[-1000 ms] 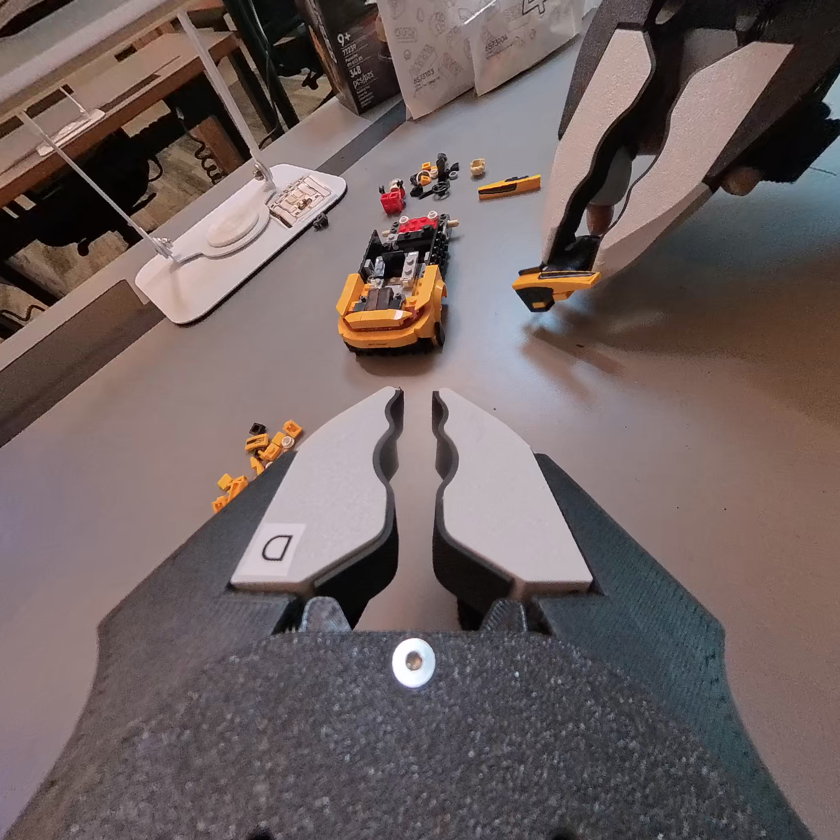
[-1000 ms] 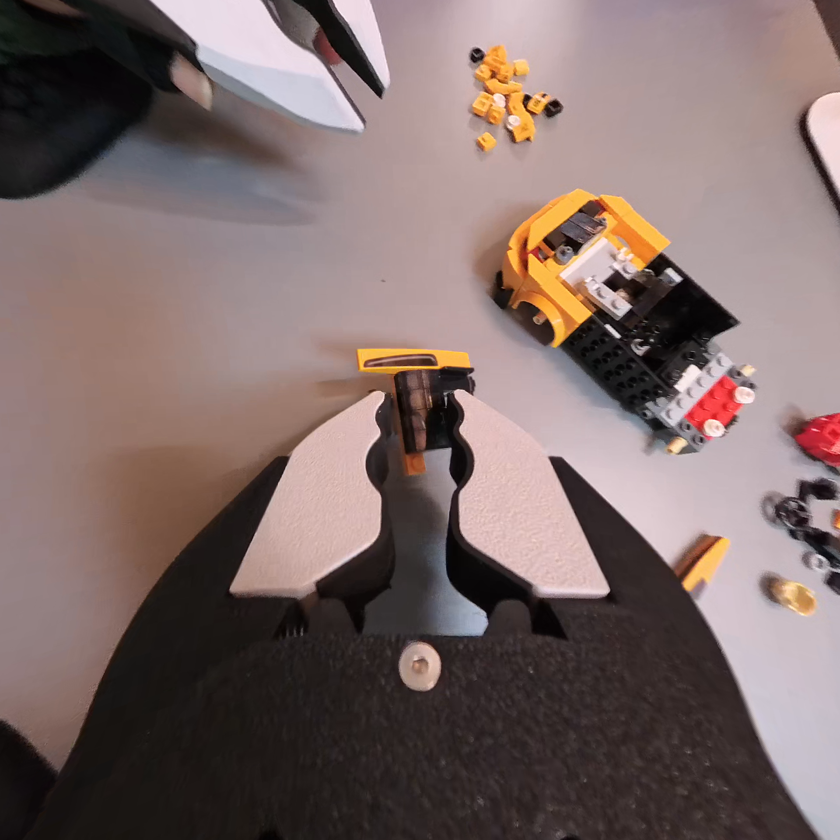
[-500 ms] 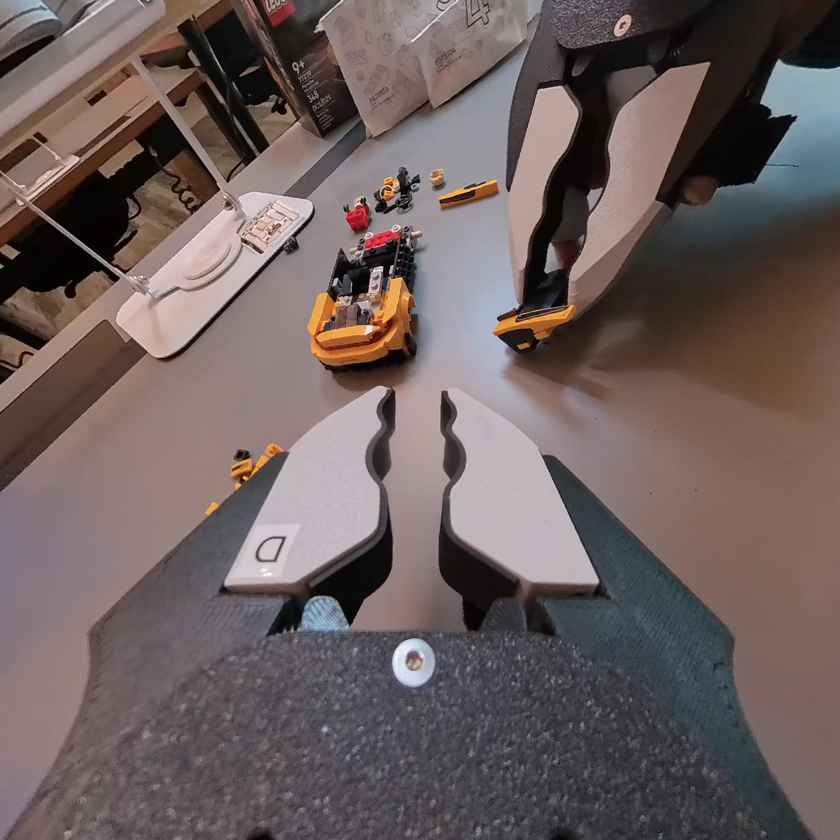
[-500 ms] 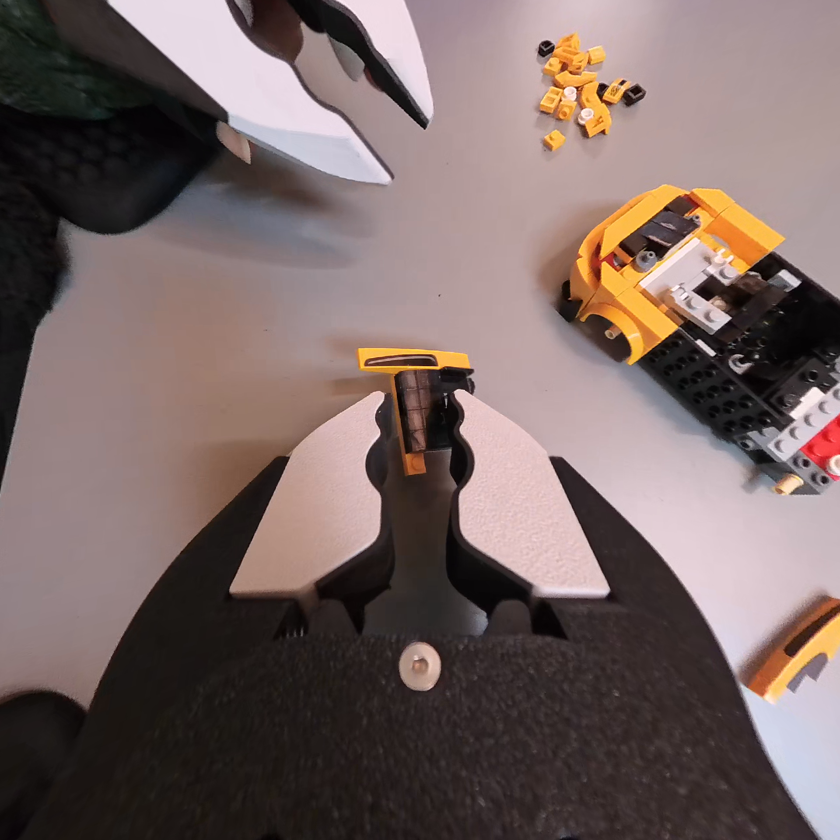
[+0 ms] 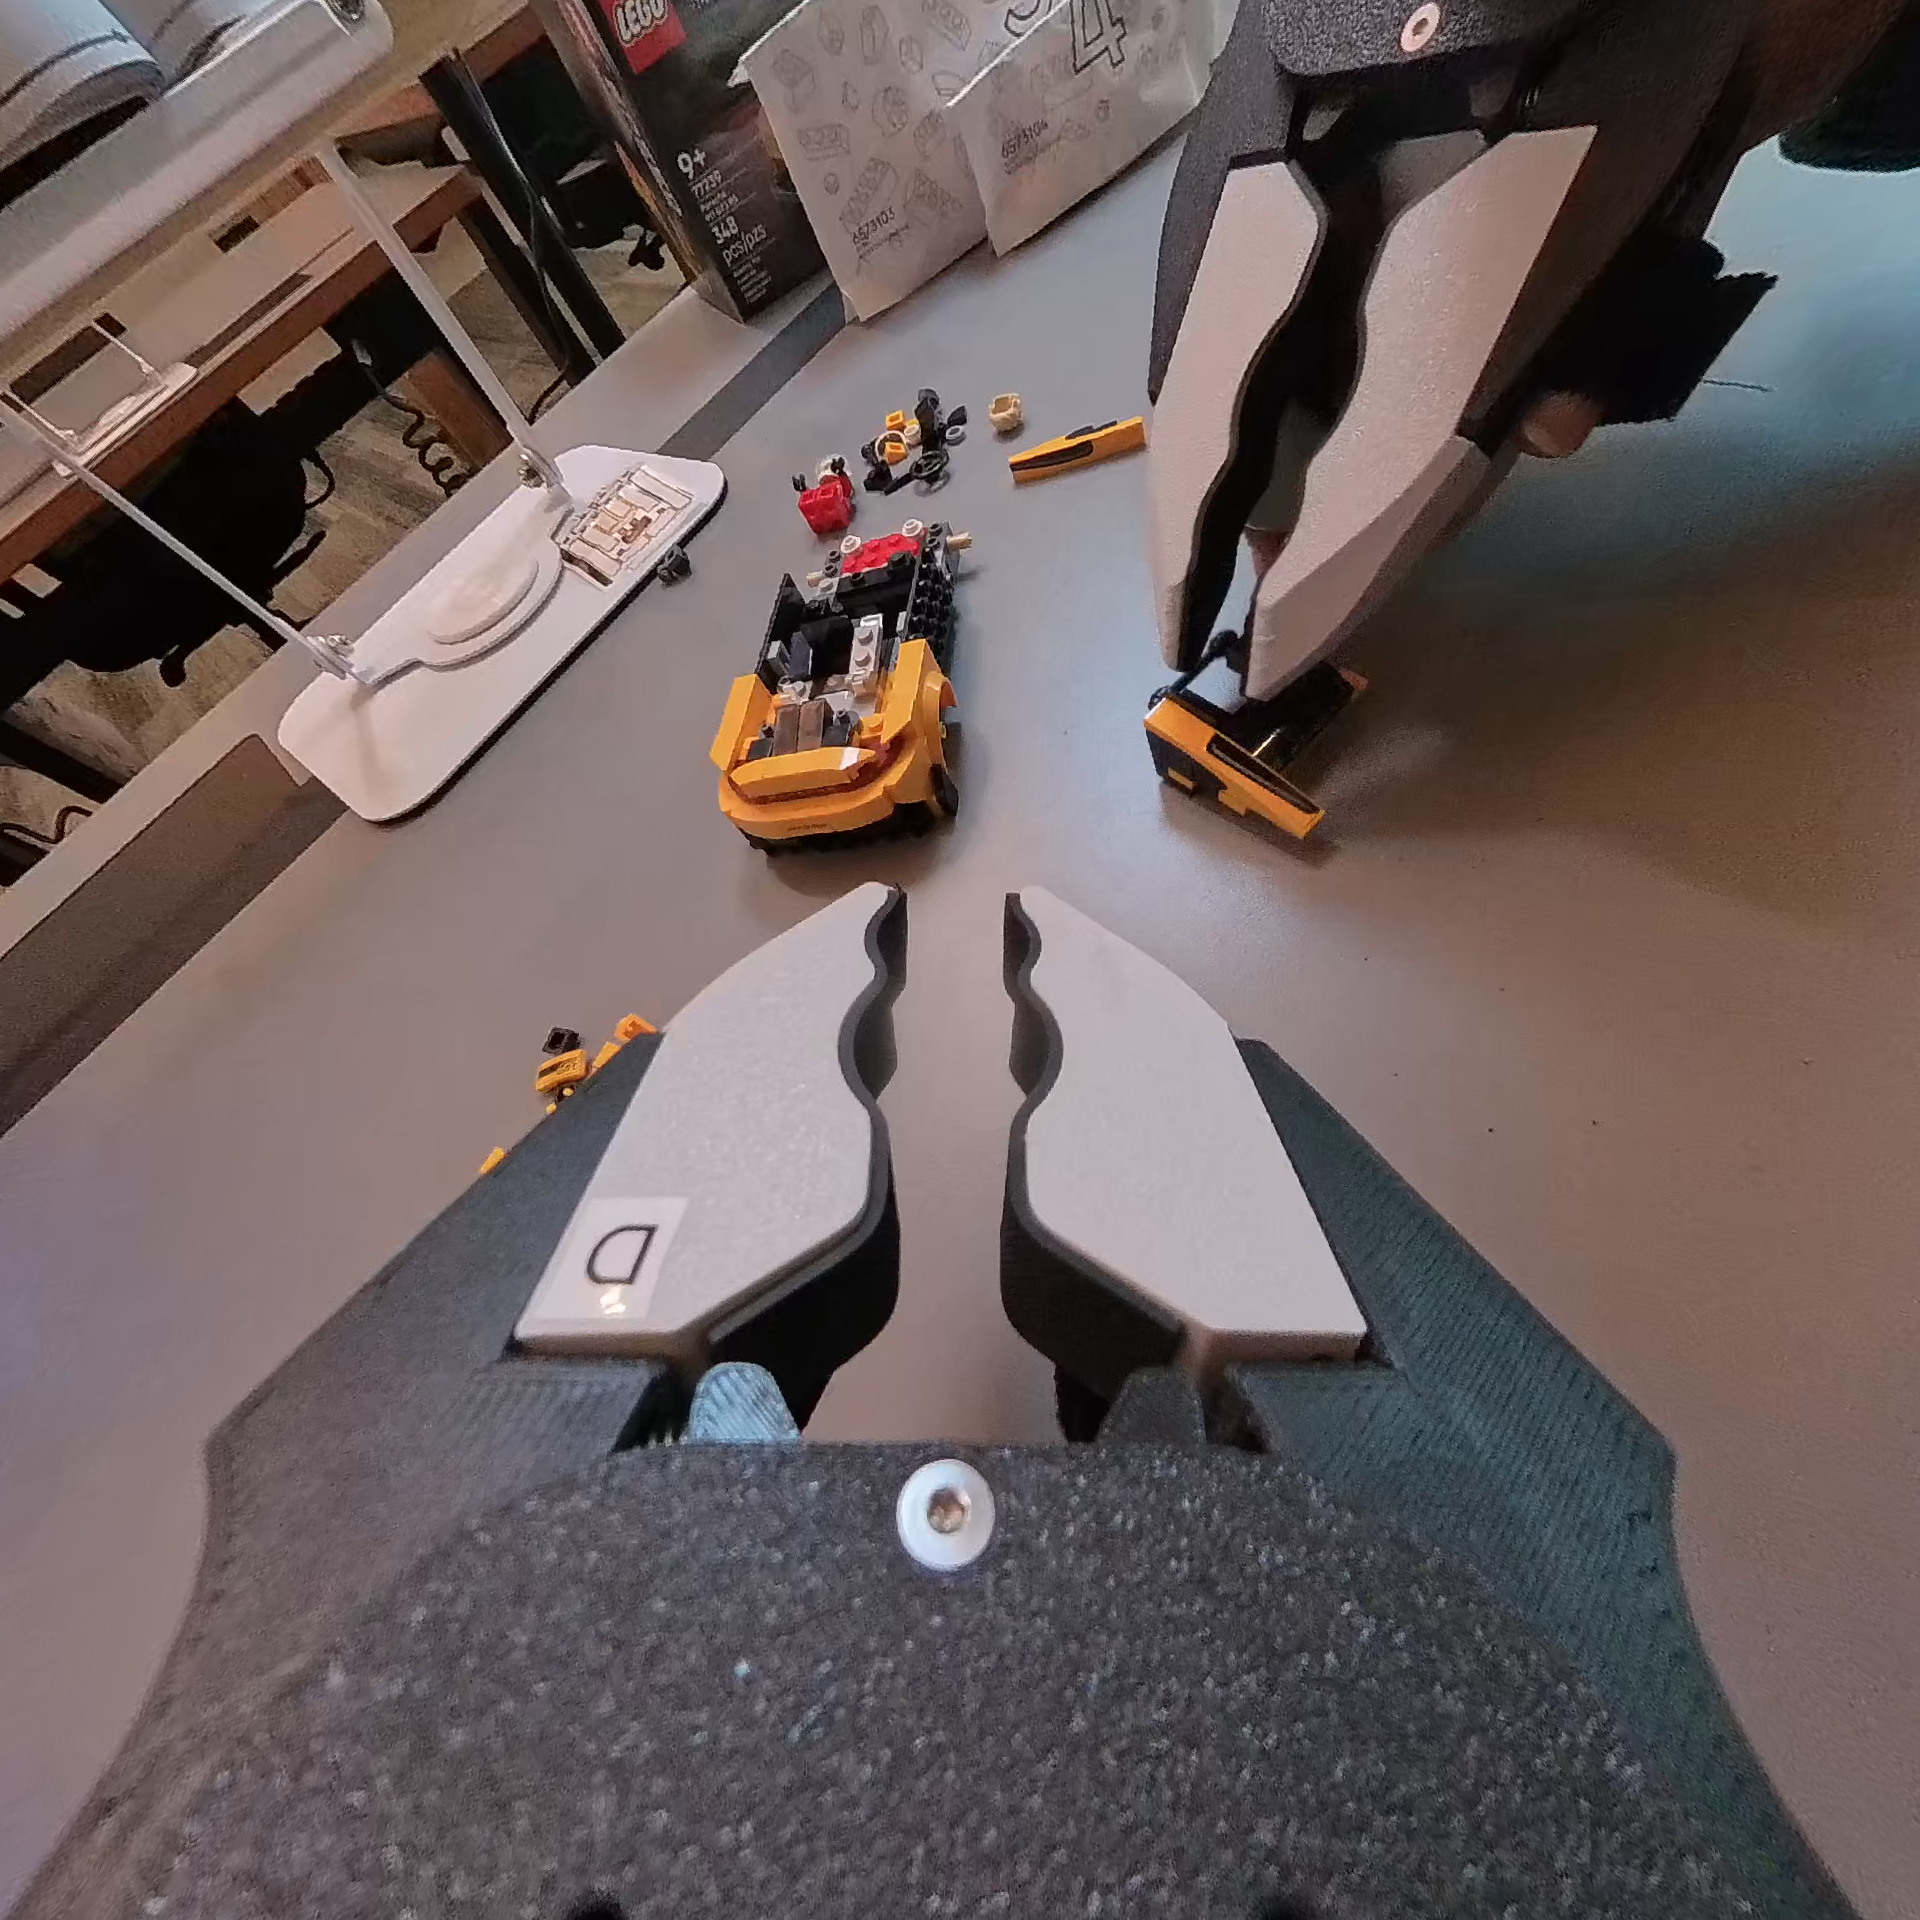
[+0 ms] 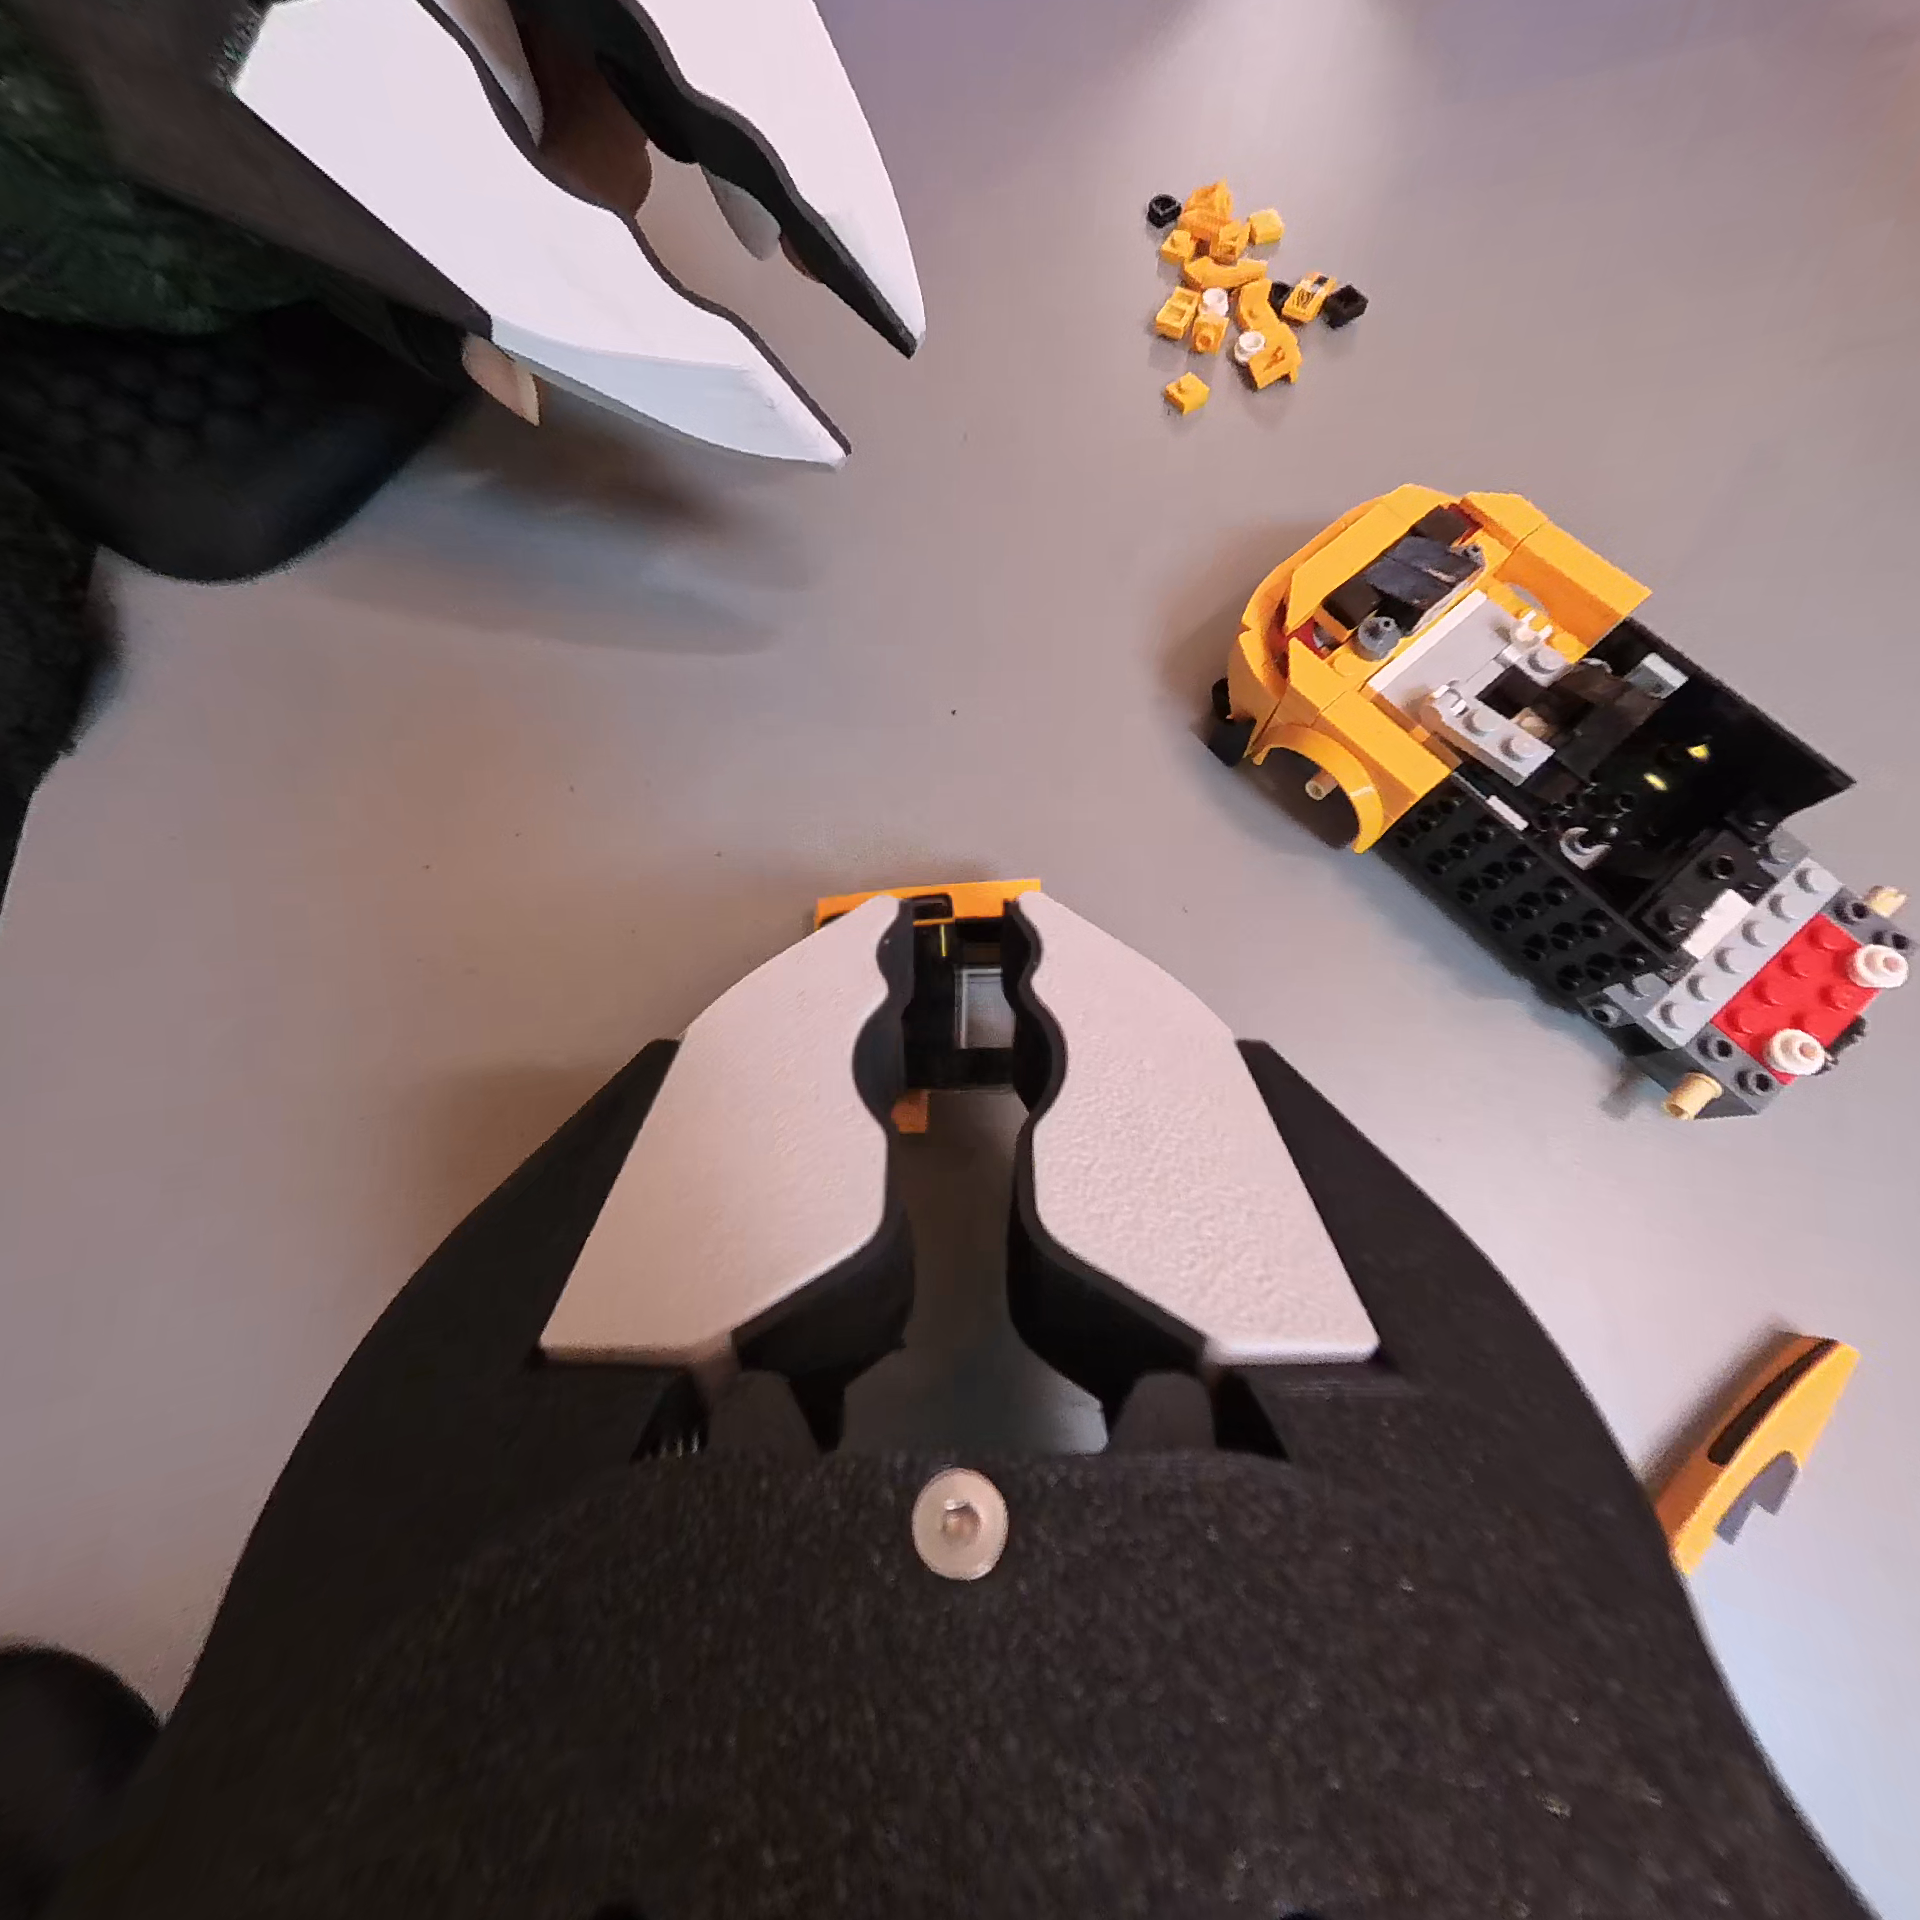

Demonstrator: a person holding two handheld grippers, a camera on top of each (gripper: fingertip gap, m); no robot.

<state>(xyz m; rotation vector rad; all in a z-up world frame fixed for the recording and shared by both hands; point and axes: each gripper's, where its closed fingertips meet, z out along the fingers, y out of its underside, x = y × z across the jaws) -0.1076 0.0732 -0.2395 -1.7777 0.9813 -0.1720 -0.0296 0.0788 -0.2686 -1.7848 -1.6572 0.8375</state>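
Right gripper (image 6: 956, 925) closed on a small black and orange brick piece (image 5: 1231, 743), both pads pressed against its black sides, the piece set down on the grey table (image 6: 520, 779) near the middle. Left gripper (image 5: 954, 904) narrowly parted with nothing between the fingers, poised above bare table just short of the rear of the half-built orange and black toy car (image 5: 842, 748). Piece and car near each other but apart. Heap of small orange bricks (image 6: 1236, 291) beside the left gripper; loose orange panel (image 6: 1756, 1444) toward the far side, close to a scatter of red and black bits (image 5: 894, 457). White stand base (image 5: 499, 644) at the table's left edge, printed bags (image 5: 904, 156) and a dark box (image 5: 707, 166) at the far edge.

Likely risks: thin grip on a narrow, smooth piece, so a twist or a slip out sideways under any tilt; sub-parts snapping off under too hard a squeeze; a low sweep of the left gripper nudging the car or scattering the heap.
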